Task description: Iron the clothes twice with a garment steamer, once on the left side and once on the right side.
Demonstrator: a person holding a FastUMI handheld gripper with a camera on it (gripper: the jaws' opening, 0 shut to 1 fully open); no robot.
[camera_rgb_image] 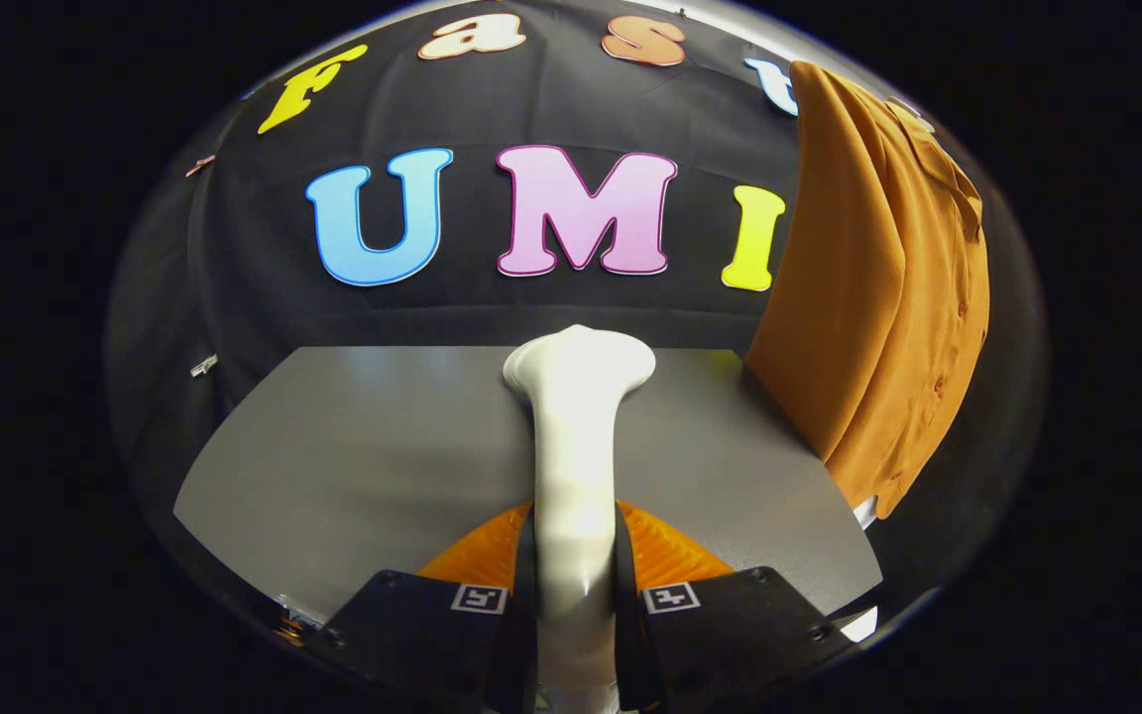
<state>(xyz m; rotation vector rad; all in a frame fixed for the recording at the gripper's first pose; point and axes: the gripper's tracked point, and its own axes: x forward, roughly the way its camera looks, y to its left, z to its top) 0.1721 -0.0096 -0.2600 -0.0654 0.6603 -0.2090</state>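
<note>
Right up close: gripper clamped on the white garment steamer, fingers pressed tight to either side of its handle – barely any gap beyond the handle's own width. Steamer running straight ahead from between the fingers, flared head at the far end, hanging over the grey table. Further out and off to the right – rust-orange shirt hanging upright past the table's right edge, buttons down its placket, hem dangling below the table line. Well apart from the steamer head, no contact. Black cloth wall behind it all.
</note>
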